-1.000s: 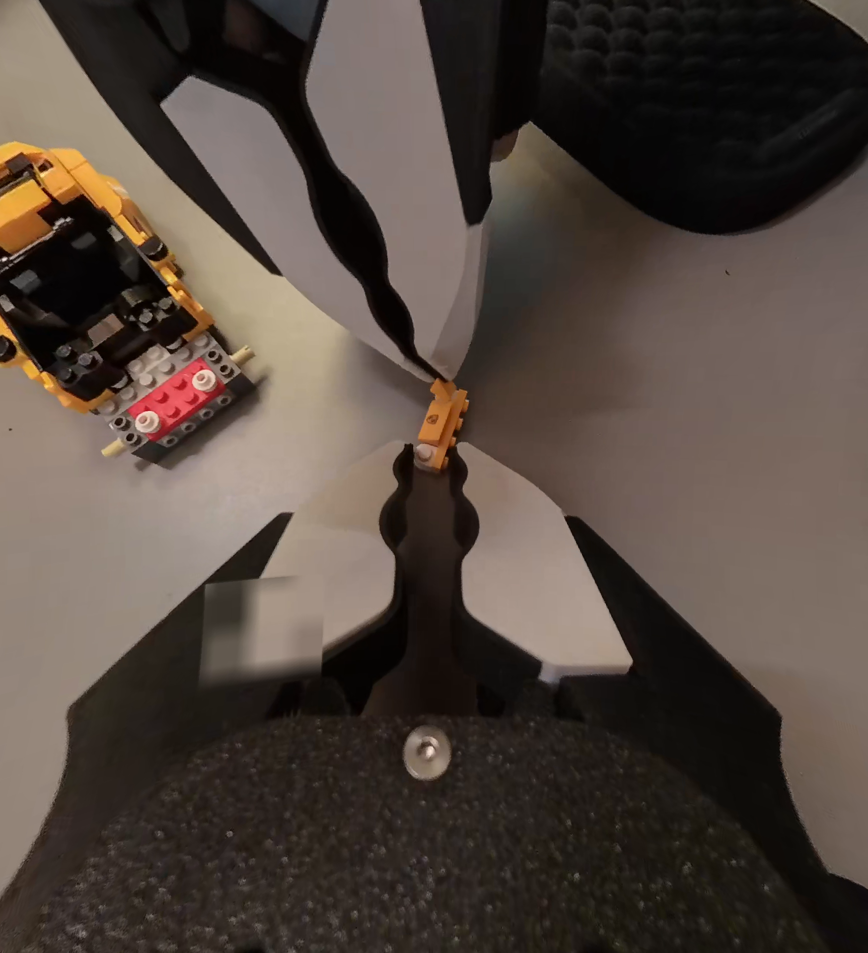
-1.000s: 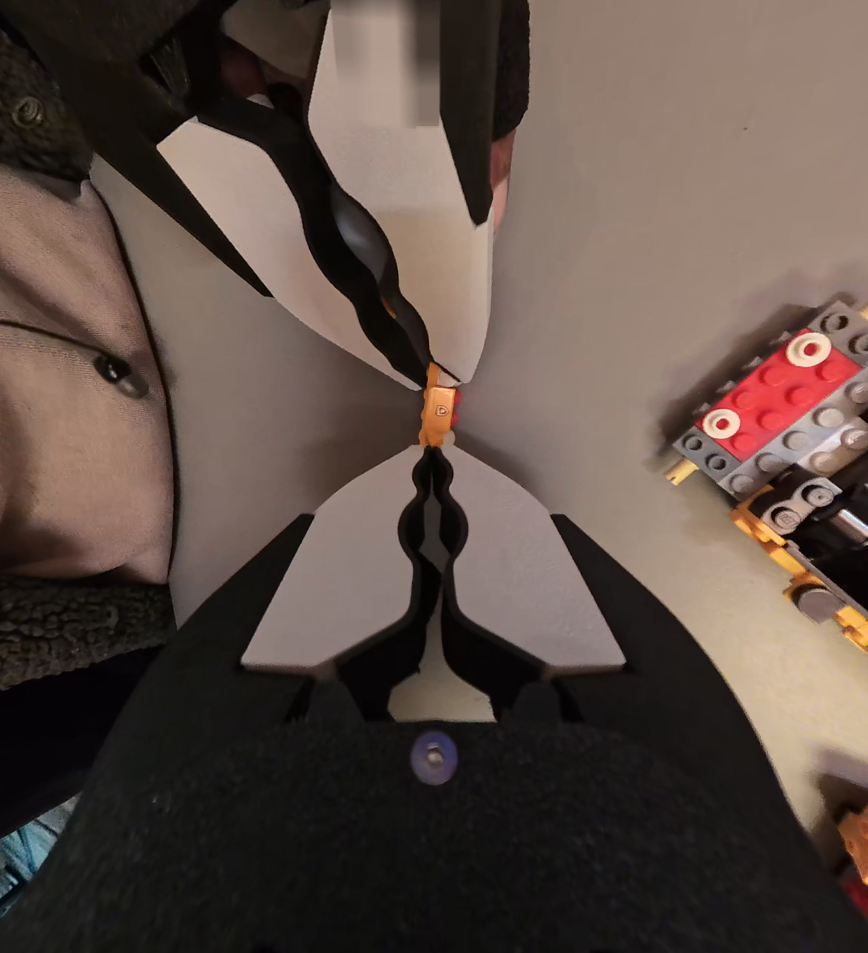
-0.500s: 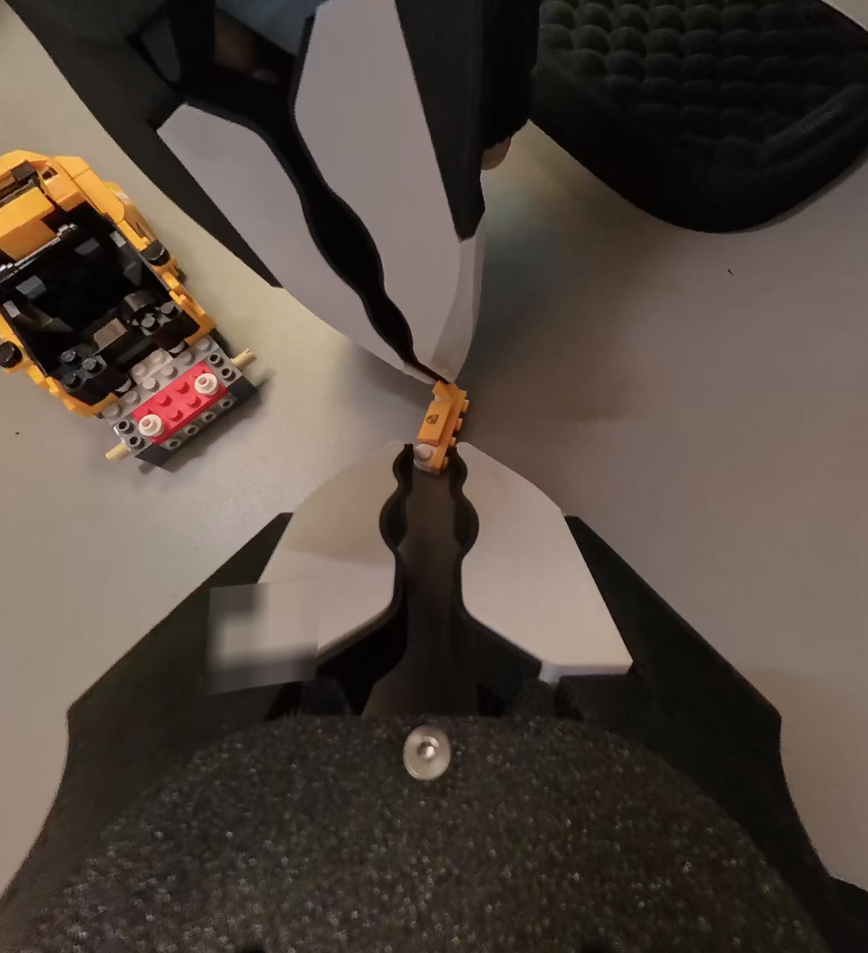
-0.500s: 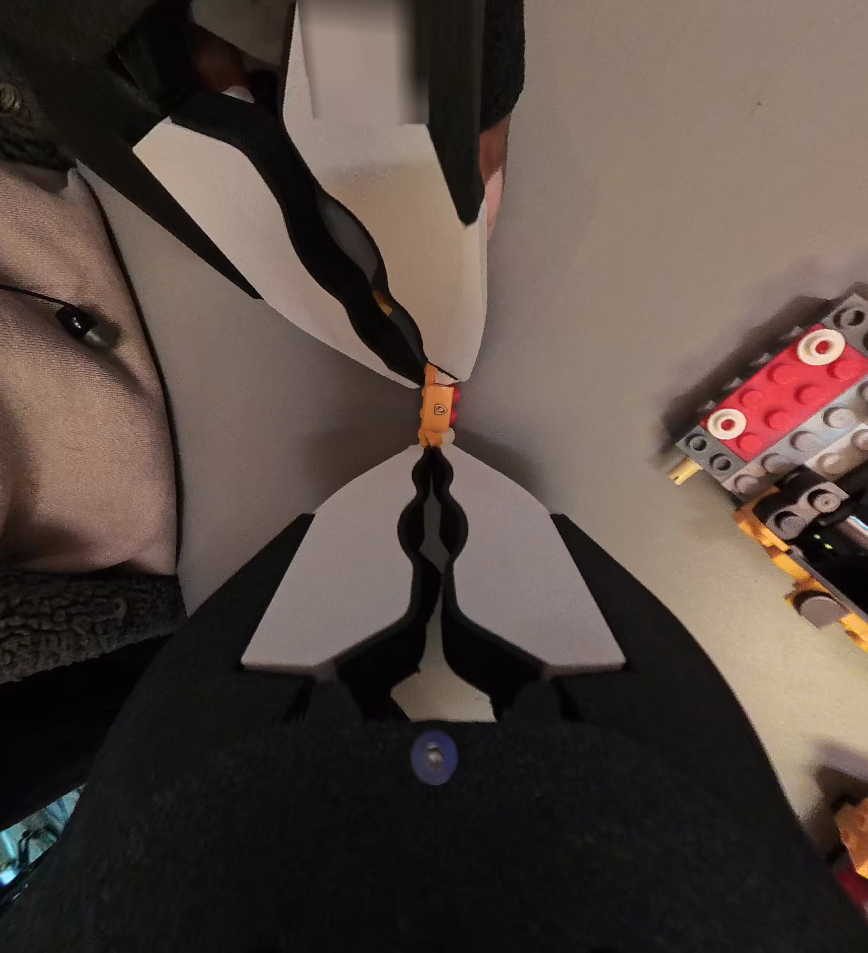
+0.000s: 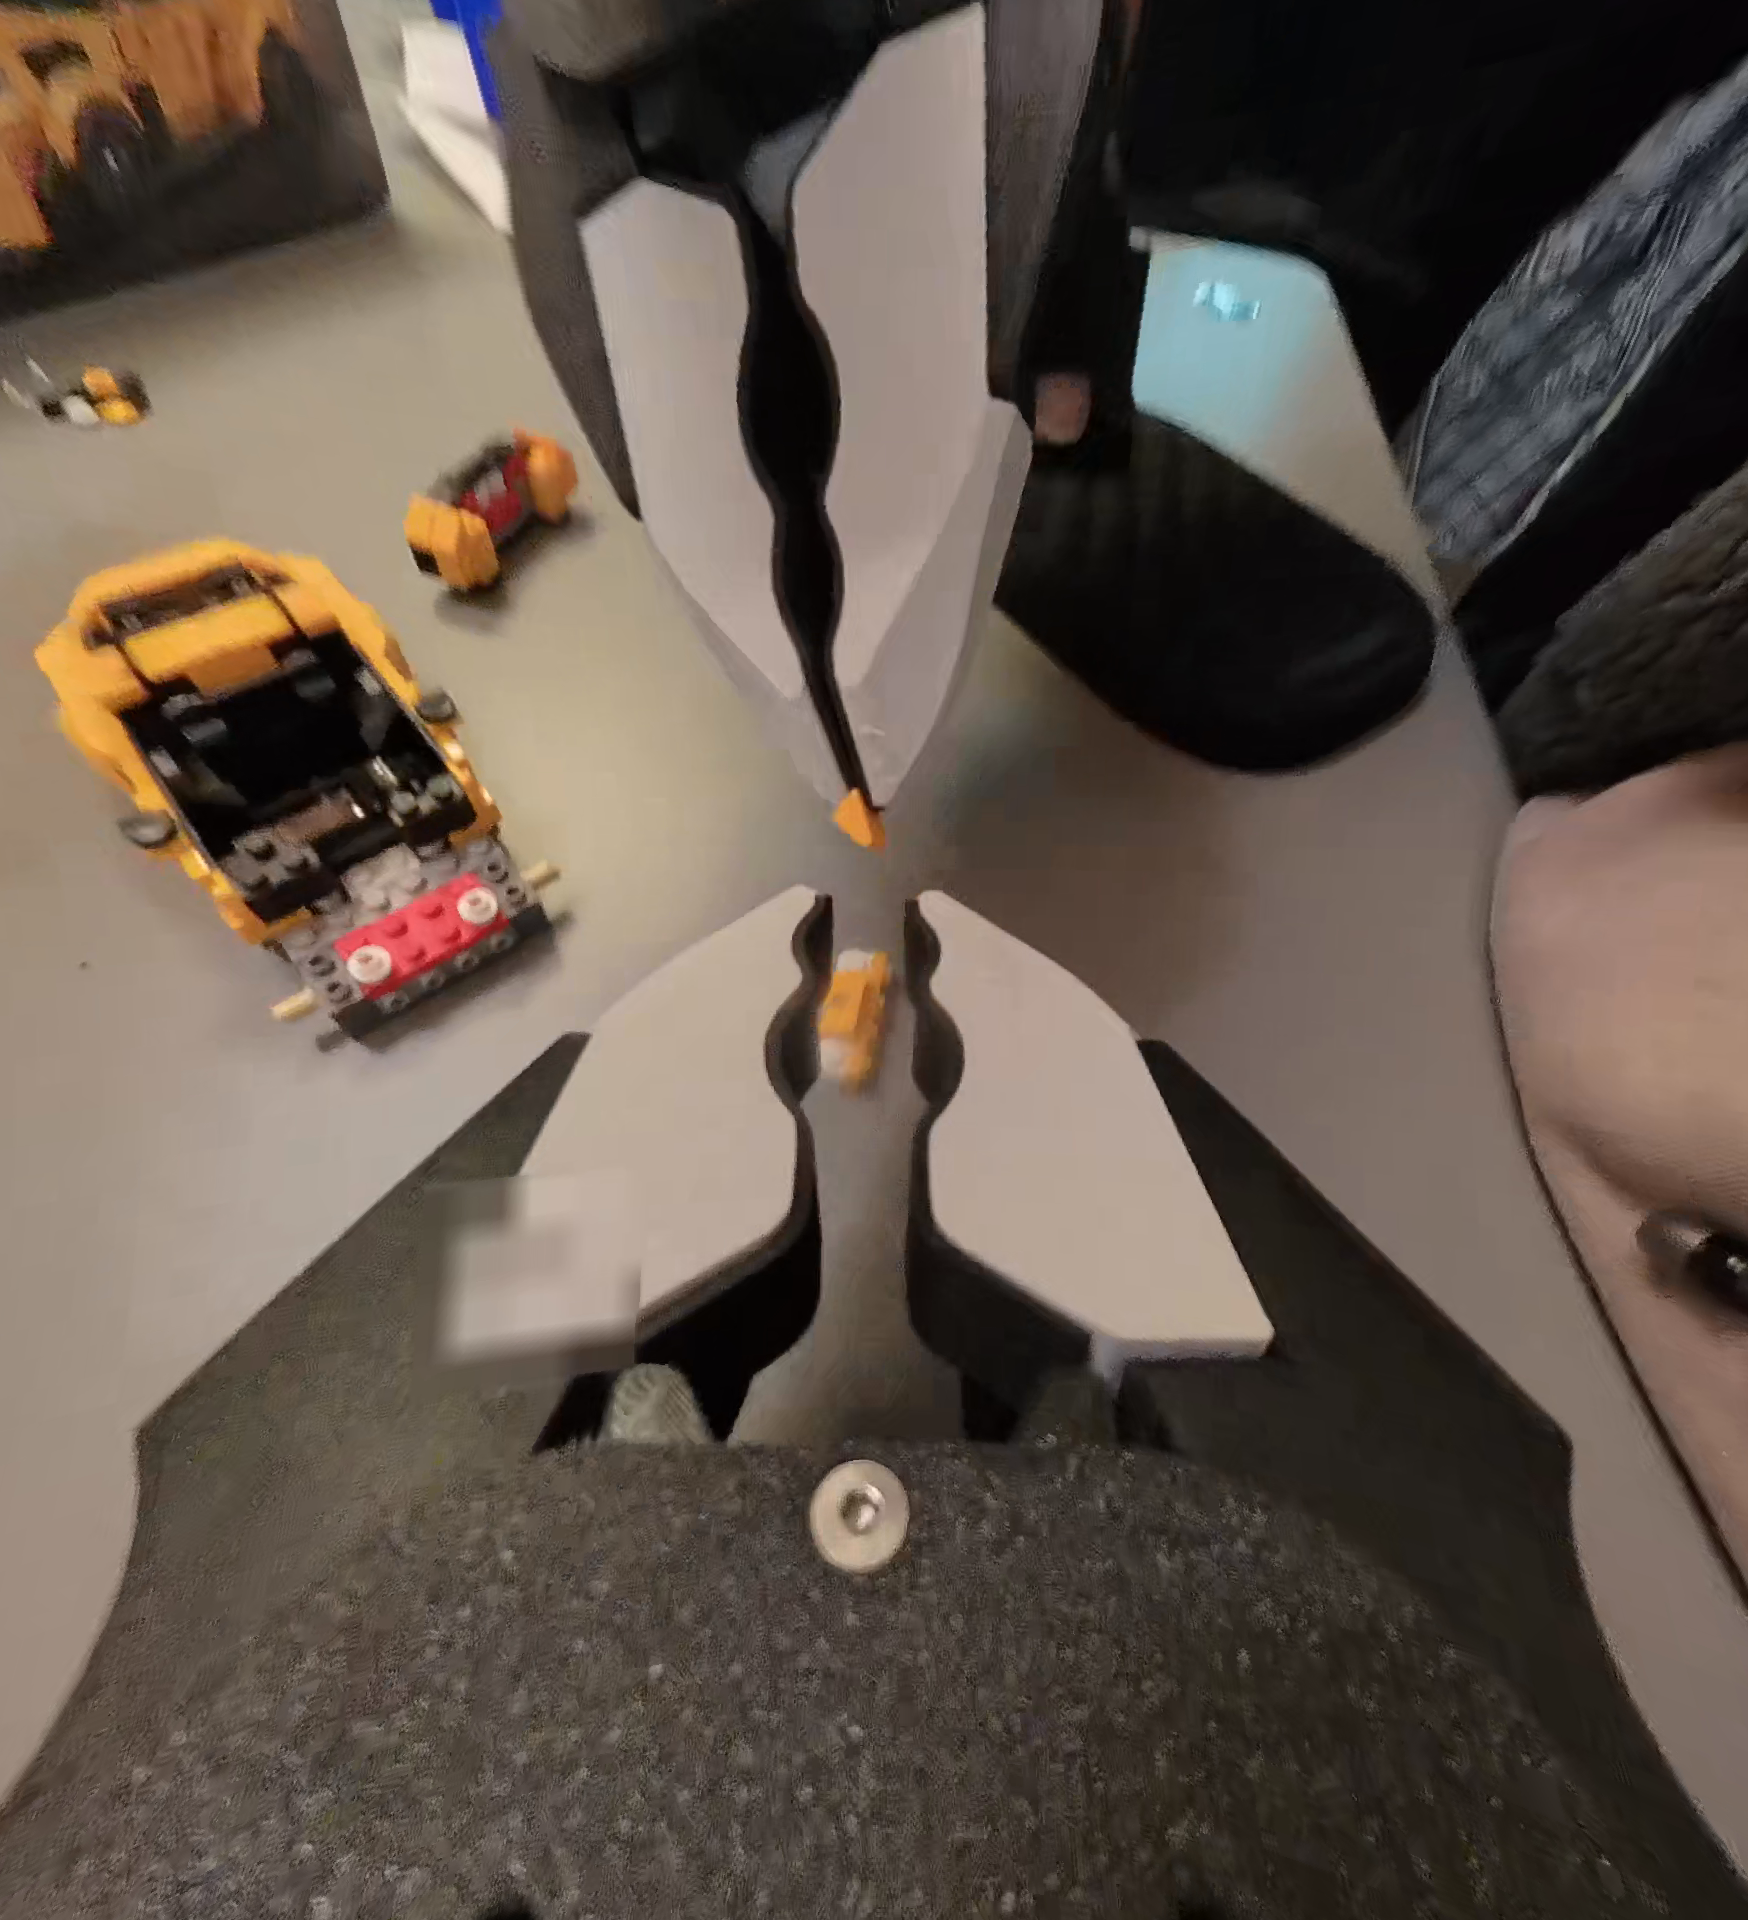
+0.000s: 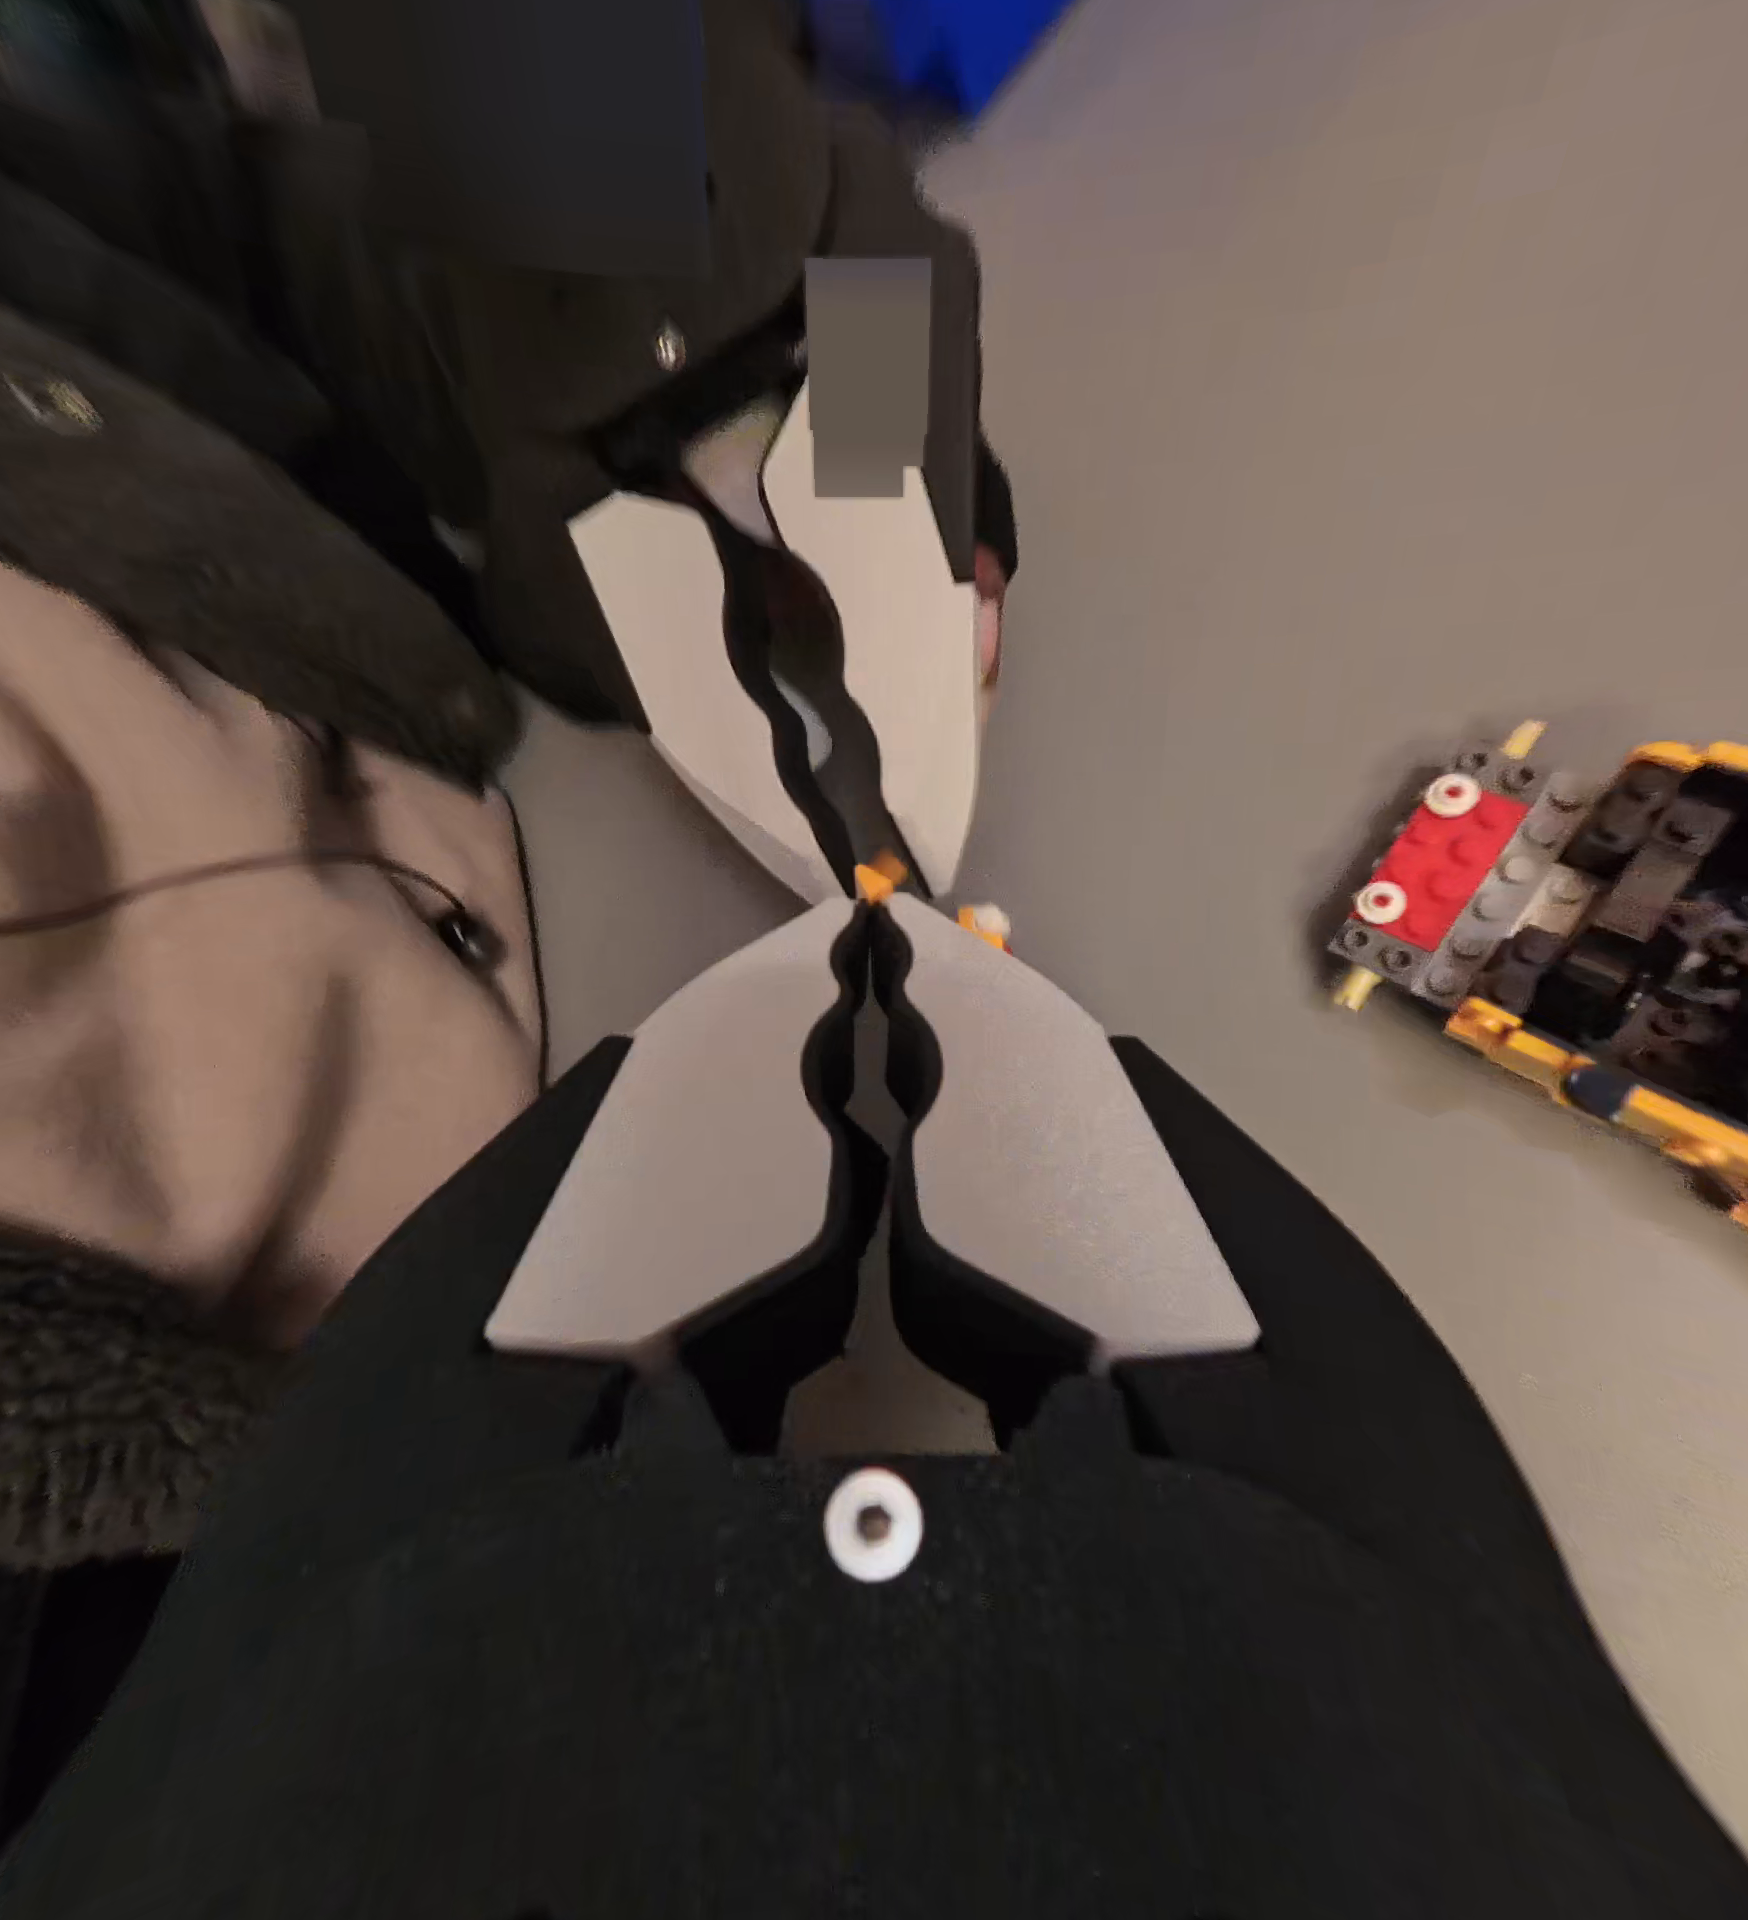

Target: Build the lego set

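1. The left gripper [image 5: 865, 902] is standing with its jaws parted, a narrow strip of grey table [image 5: 1213, 883] showing between the fingers, and nothing is pinched at its tips.
2. A small orange piece [image 5: 852, 1006] with a pale stud is lying in the gap between those fingers, blurred, and whether it is resting on the table or in the air cannot be told.
3. The right gripper [image 6: 868, 906] is pressing its jaws together at the tips and is gripping a tiny orange wedge [image 6: 872, 881].
4. In the left wrist view the same gripper [image 5: 854, 790] is reaching in from above, with the wedge [image 5: 859, 819] poking out of its closed tips, just beyond the left gripper's open tips and apart from them.
5. In the right wrist view the small orange piece [image 6: 984, 923] is peeking out just beside the right finger.
6. The half-built yellow and black car [image 5: 278, 769] is sitting on the table well to the left of both grippers, its red plate [image 5: 423, 930] with two white round studs facing the camera.
7. A smaller orange and red assembly [image 5: 491, 509] is lying beyond the car, and a few loose bits [image 5: 85, 398] are lying farther off.
8. A box [image 5: 122, 135] with a picture of a yellow car is standing at the far edge.
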{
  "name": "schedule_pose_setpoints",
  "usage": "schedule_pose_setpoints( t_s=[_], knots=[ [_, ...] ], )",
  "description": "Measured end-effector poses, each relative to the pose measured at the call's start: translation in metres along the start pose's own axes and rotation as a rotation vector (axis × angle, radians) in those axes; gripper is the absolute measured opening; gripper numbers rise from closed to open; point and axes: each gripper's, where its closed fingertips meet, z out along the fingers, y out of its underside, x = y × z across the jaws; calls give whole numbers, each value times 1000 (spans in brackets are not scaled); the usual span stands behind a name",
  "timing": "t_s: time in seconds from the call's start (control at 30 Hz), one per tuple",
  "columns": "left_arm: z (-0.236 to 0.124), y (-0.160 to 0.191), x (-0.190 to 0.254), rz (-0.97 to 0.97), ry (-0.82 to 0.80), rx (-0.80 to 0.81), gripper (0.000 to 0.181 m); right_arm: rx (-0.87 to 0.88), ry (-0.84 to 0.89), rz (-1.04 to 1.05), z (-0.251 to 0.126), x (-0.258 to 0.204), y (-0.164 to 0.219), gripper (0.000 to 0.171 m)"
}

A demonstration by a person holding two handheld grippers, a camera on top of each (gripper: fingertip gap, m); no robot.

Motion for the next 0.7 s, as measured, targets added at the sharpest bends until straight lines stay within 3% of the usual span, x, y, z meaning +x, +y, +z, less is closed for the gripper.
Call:
schedule_pose_setpoints(
  t_s=[0.17, 0.3, 0.7],
  knots=[
    [-15, -35, -6, 172, -158, 173, 12, 389, -22, 120, -23, -11, -24, 0],
    [-24, -51, -3, 248, -232, 250, 8, 557, -51, 189, -29, -15, -29, 0],
    [-31, -62, 5, -18, -46, 354, 2, 704, -63, 181, -30, -24, -36, 0]
  ],
)
